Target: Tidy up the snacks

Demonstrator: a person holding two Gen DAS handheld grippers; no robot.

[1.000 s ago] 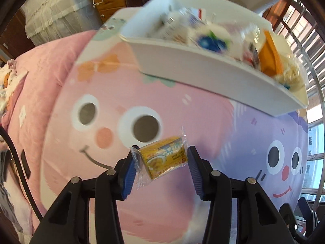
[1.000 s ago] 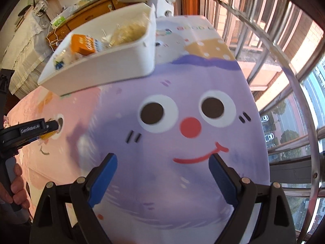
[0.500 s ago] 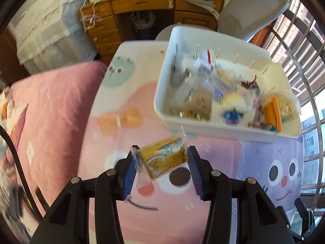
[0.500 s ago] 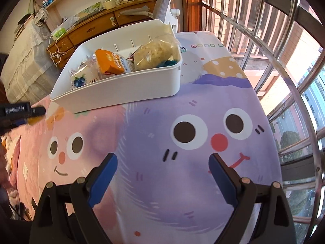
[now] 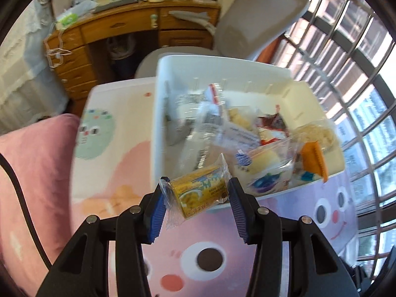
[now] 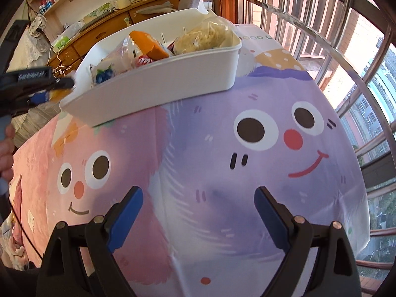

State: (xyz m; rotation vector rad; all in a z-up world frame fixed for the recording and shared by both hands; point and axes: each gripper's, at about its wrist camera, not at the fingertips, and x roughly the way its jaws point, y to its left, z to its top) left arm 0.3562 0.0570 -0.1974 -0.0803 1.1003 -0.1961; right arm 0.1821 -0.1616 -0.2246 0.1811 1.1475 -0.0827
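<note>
A: Where are we with the snacks?

B: We judge this to be the carry-and-drop step. Our left gripper [image 5: 196, 199] is clamped on a yellow snack packet [image 5: 199, 193] in clear wrap, both blue pads [image 5: 157, 209] pressing its ends, and it hangs at the near left corner of the white bin [image 5: 158, 123]

A: And the other tool?

B: Our right gripper [image 6: 198, 206] stands wide apart with nothing between its jaws, over the purple face on the cartoon cloth [image 6: 259, 148]

A: So what does the next move call for?

B: Probably we carry the packet past the bin's near wall, over the pile of wrapped snacks [image 5: 247, 148], and only then let the pads part. Release too soon and it may land on the cloth outside

A: What does each view give us that the other lacks?

B: The left wrist looks down into the bin, so we see the freer room along its left side. The right wrist sees the bin [image 6: 160, 81] from the side, its outer wall, the heaped bags above the rim, and our left gripper [image 6: 49, 86] arriving beside that corner with a hand [image 6: 6, 148] below it. How high the packet sits over the rim we cannot tell
</note>
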